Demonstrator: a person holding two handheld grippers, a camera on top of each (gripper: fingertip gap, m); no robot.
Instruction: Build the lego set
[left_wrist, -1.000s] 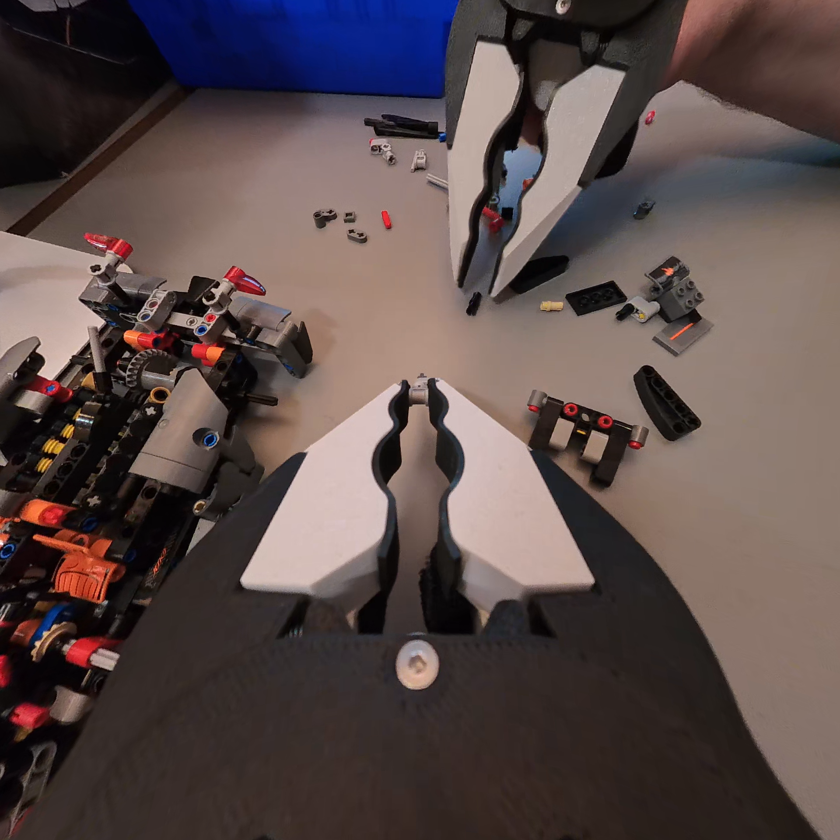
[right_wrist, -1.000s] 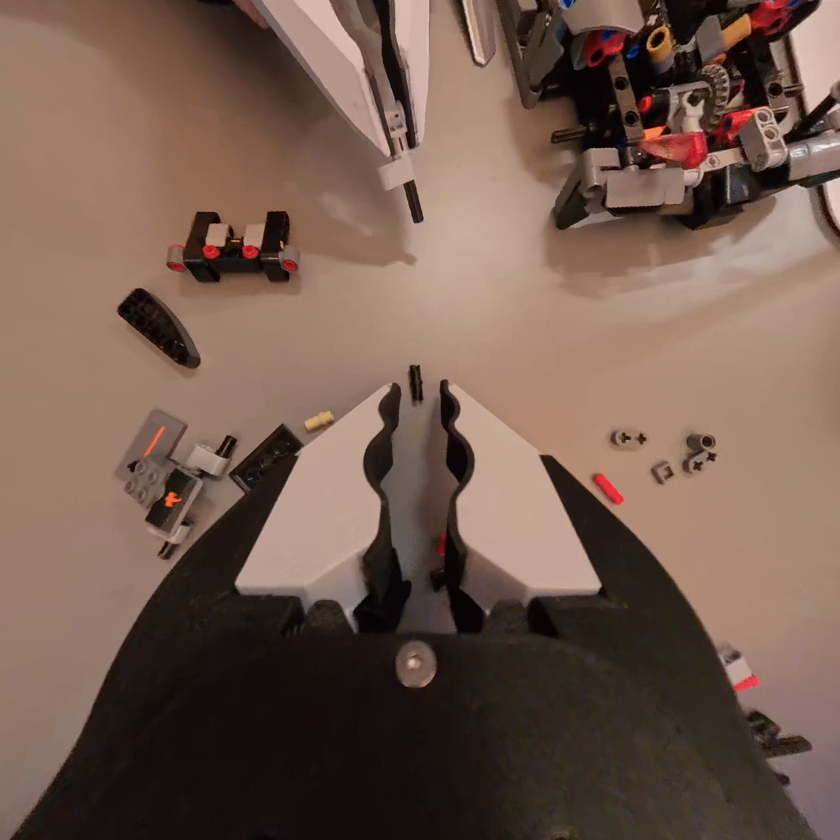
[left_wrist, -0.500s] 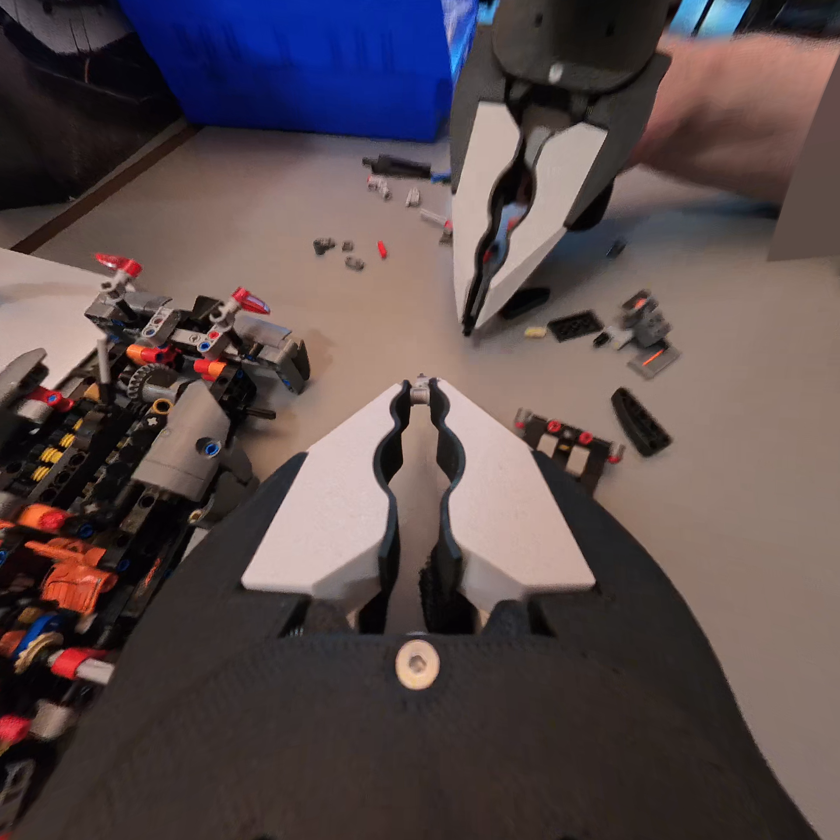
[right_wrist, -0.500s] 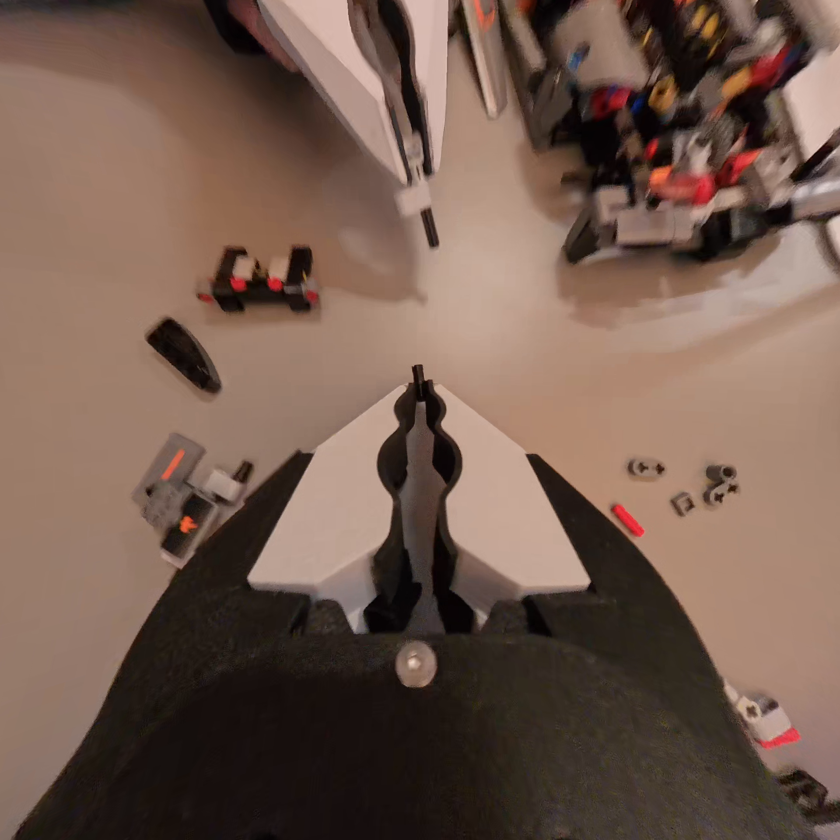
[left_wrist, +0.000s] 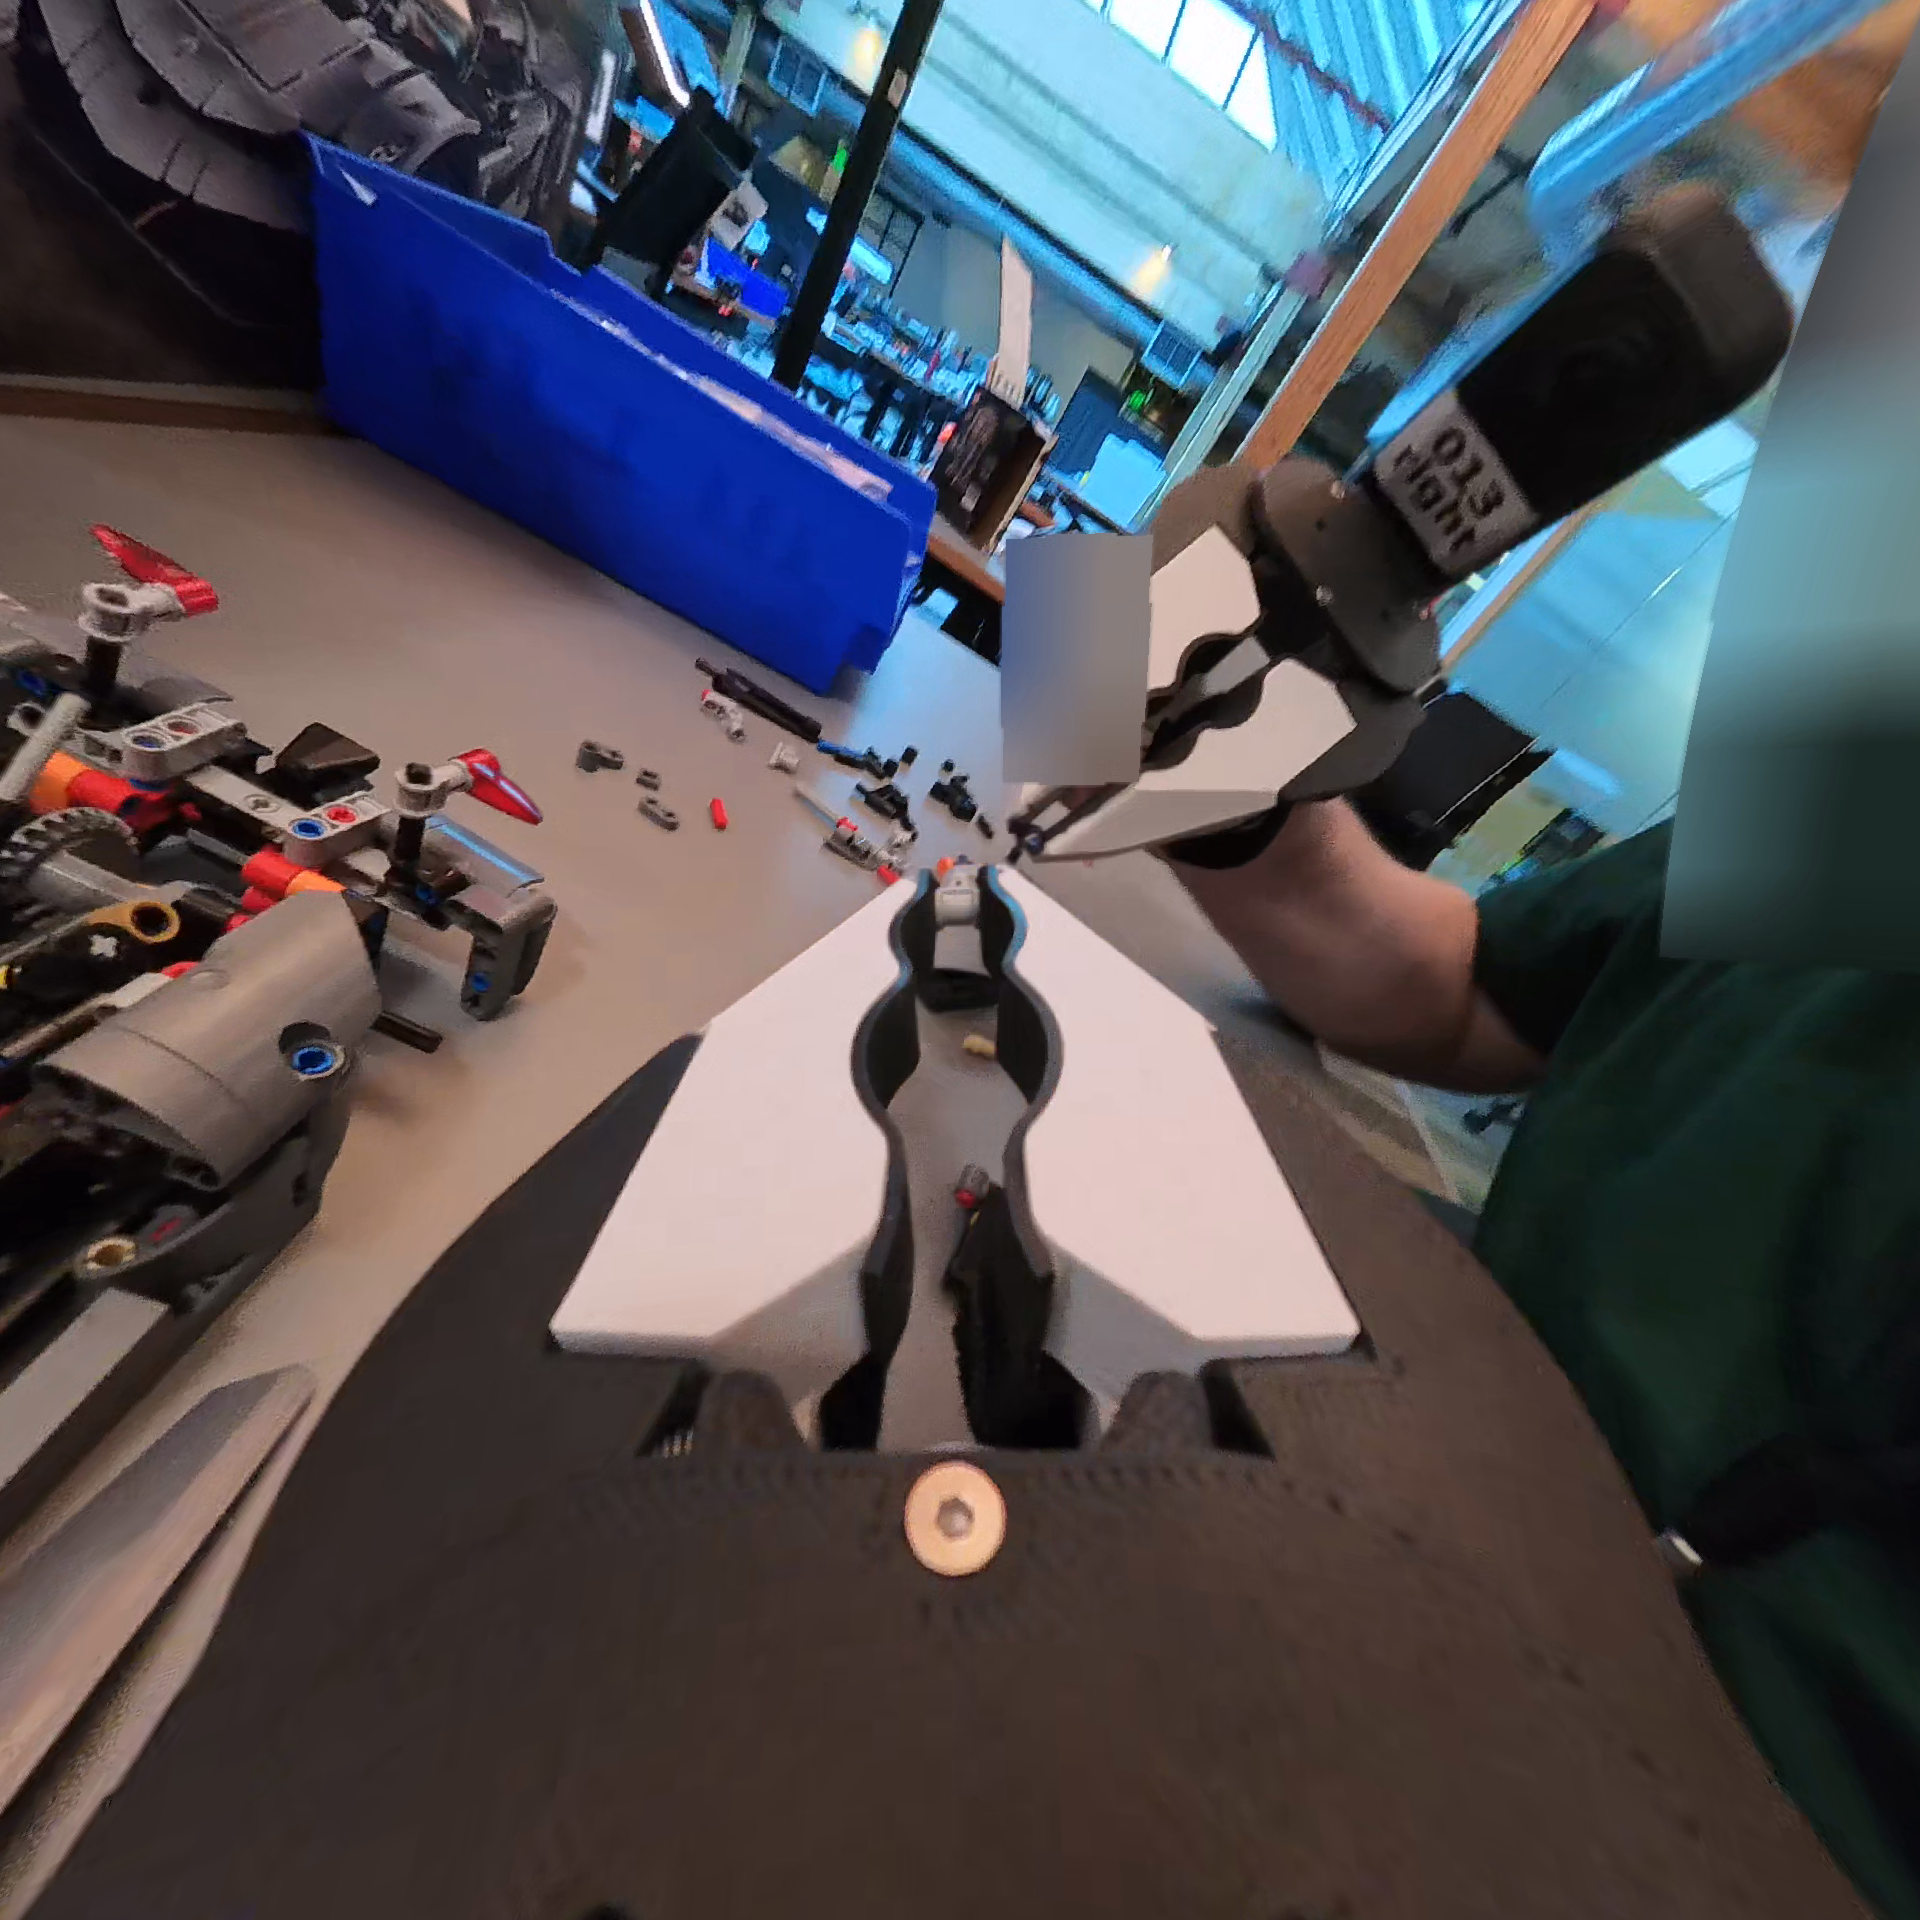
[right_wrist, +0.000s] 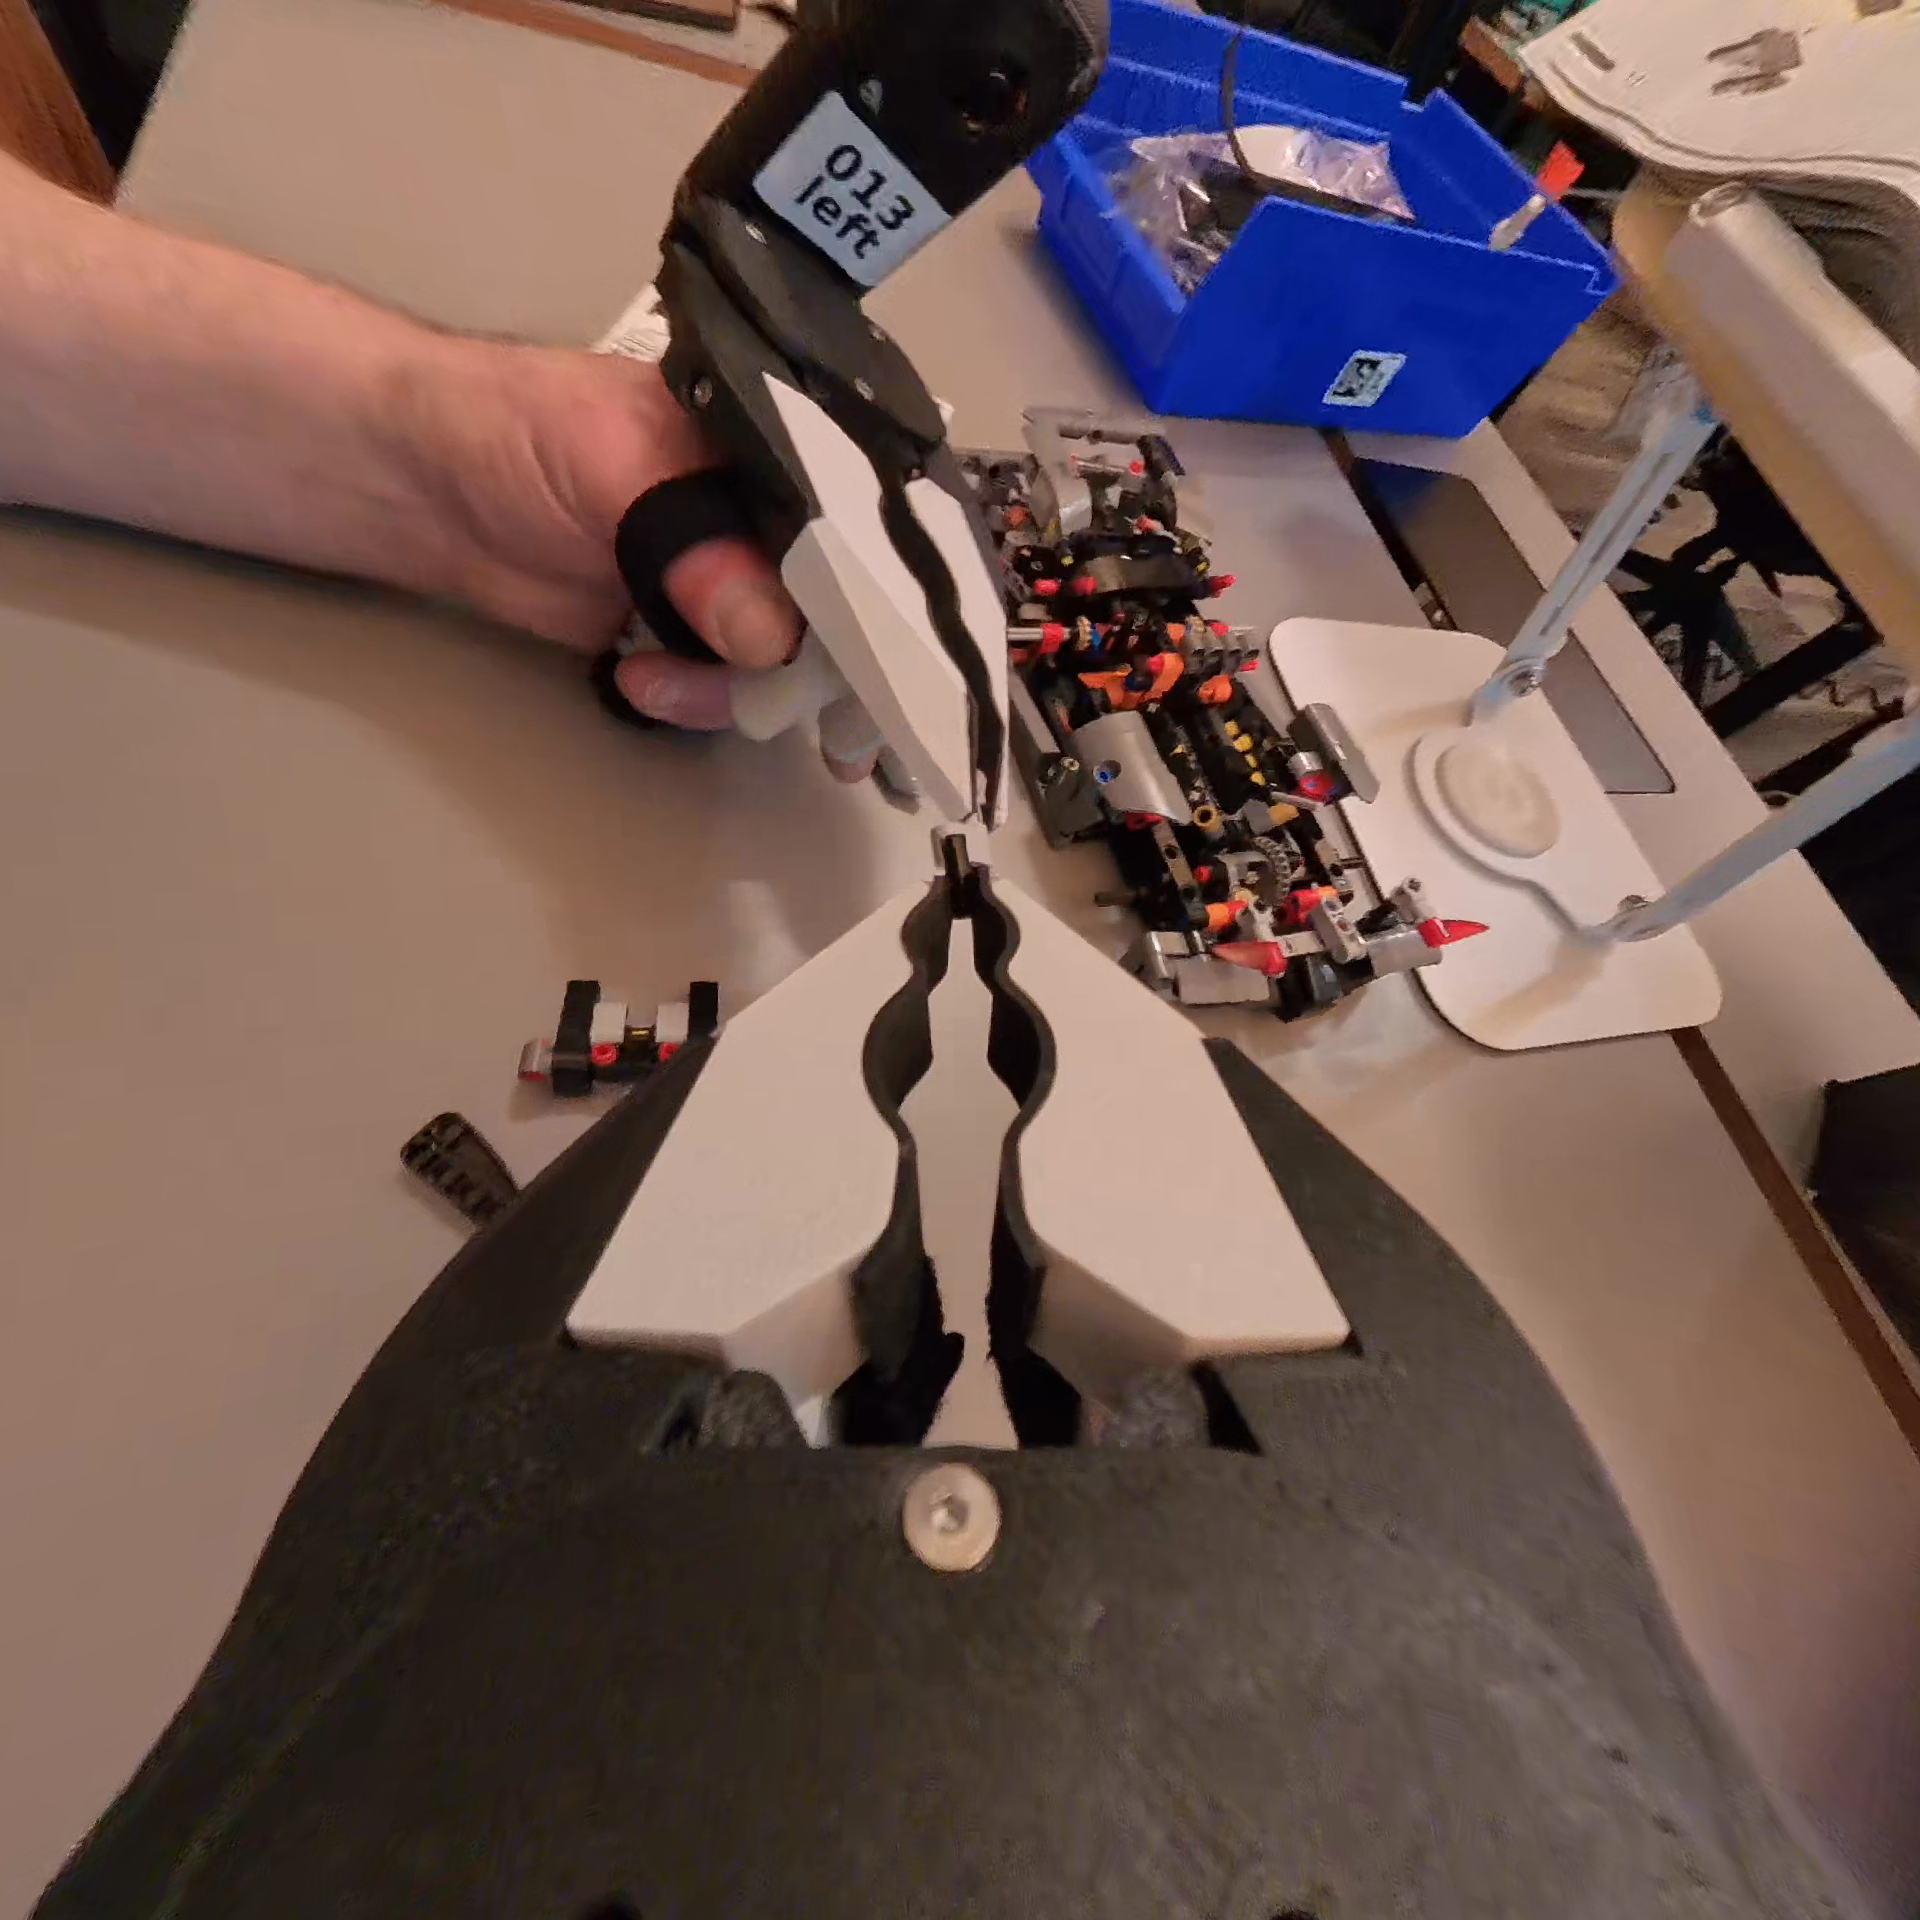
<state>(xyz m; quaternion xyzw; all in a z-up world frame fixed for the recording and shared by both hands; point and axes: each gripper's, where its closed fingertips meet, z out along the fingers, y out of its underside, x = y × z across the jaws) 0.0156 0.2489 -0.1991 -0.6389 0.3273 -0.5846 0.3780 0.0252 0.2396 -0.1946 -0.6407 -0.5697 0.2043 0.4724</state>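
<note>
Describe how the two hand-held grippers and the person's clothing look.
Both the left gripper and the right gripper have textured black bodies, white wedge-shaped fingers with wavy black inner edges, a silver screw and a pale label. The person wears a dark green sleeve.

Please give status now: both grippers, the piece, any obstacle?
Left gripper shut on grey connector. Right gripper shut on black pin, tips meeting mid-air. Nothing between them.

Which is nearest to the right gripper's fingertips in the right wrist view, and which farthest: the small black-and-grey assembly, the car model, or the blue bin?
1. Small black-and-grey assembly, on the table just left of the right gripper.
2. Car model, ahead to the right.
3. Blue bin, far back right.
</note>
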